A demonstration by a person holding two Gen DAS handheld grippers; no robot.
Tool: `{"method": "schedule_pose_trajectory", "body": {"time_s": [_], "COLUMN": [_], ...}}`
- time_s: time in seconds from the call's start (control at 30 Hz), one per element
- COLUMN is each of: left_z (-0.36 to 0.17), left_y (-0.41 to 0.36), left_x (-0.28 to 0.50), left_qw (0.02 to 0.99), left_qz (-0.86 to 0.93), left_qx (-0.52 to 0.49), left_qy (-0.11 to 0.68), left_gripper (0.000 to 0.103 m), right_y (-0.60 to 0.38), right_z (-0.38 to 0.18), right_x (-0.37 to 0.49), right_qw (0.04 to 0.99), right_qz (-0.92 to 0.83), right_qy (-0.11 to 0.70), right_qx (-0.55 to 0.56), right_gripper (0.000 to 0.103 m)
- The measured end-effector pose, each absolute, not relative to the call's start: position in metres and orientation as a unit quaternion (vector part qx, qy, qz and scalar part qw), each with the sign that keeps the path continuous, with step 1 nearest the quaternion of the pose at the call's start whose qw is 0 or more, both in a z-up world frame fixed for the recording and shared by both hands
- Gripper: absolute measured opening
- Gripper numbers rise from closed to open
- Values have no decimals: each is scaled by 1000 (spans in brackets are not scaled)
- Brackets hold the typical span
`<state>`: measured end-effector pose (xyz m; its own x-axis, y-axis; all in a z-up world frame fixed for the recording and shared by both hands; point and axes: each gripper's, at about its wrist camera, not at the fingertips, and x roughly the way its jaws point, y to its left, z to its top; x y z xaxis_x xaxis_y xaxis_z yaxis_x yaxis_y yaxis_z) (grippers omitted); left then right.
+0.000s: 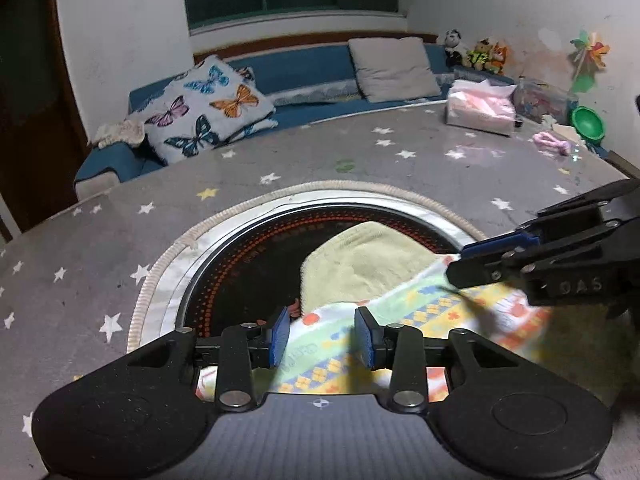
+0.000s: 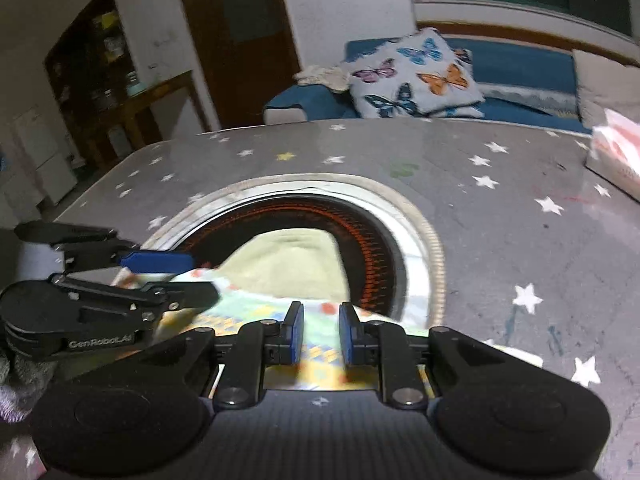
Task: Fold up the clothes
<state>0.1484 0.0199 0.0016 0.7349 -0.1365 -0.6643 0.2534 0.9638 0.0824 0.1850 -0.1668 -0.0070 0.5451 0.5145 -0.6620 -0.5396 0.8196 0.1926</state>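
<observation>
Patterned cloth [image 1: 400, 304] on the table [image 1: 120, 240], long axis running between both claws: left claw [image 1: 322, 334] half-open astride its near edge, right claw [image 2: 320, 334] narrower over the other end, neither visibly gripping.

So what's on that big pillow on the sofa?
Colourful butterflies on white, on the pillow: blue, orange, purple. Clearest in the left wrist view.

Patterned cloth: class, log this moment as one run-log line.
left claw: open over patterned cloth | right claw: open over same cloth | pale green lining faces up | both on round dark cooktop
</observation>
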Motion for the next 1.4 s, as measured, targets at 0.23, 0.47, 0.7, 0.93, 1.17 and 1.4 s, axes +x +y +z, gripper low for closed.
{"method": "schedule_pose_trajectory", "body": {"time_s": [0.23, 0.47, 0.7, 0.93, 1.17, 1.4], "left_z": [3, -8, -9, -12, -15, -16], "left_y": [14, 9, 17, 26, 33, 44], "left_x": [106, 63, 38, 26, 17, 12], "left_qw": [931, 933, 944, 949, 953, 954], "left_qz": [-113, -114, -91, -70, -51, -27], "left_qx": [111, 123, 100, 72, 44, 20], "left_qy": [328, 319, 300, 298, 296, 299], "left_gripper": [39, 41, 51, 59, 66, 82], "right_y": [-151, -147, -155, -169, -197, -226], "right_z": [-5, -6, -5, -9, -16, -15], "right_x": [142, 92, 65, 49, 39, 40], "right_qw": [869, 869, 873, 881, 887, 894], "right_qz": [333, 345, 351, 345, 328, 306], "right_qy": [359, 337, 325, 317, 323, 327], "right_qx": [-72, -111, -96, -73, -45, 4], "right_gripper": [27, 35, 53, 69, 82, 93]}}
